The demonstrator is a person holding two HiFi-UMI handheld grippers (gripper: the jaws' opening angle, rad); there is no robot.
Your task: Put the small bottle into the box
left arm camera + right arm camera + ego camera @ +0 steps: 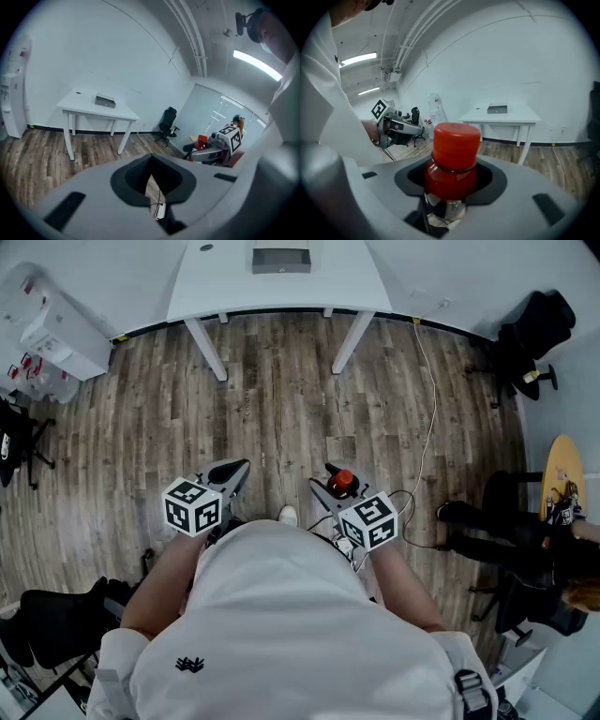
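Close against the person's white shirt, the right gripper [328, 486] has its jaws set wide around the small bottle [452, 161], pads pressing on its body just under the neck. The bottle stands upright between them. It has a broad red screw cap with faint ridges and a red shoulder right below it. Lower down, the body looks clear and shiny where it dips behind the jaws. In the head view the red cap [340, 481] shows just ahead of that gripper's marker cube [368, 521].

The left gripper [232, 471] is beside it at about the same height, jaws brought together to a point with nothing between them; its own view shows only floor through the slit behind the tips. Both bare forearms reach forward from the torso, well apart from each other, and both grippers tilt somewhat downward over the wooden floor [281, 399]. A white shoe [288, 515] peeks out between them.

Farther off, a thin white cable [428, 409] runs across the boards. Against the far wall stands a white table [281, 292], and on its top lies the grey box [281, 260], well apart from the bottle. A black office chair [534, 329] sits off to the right of the table
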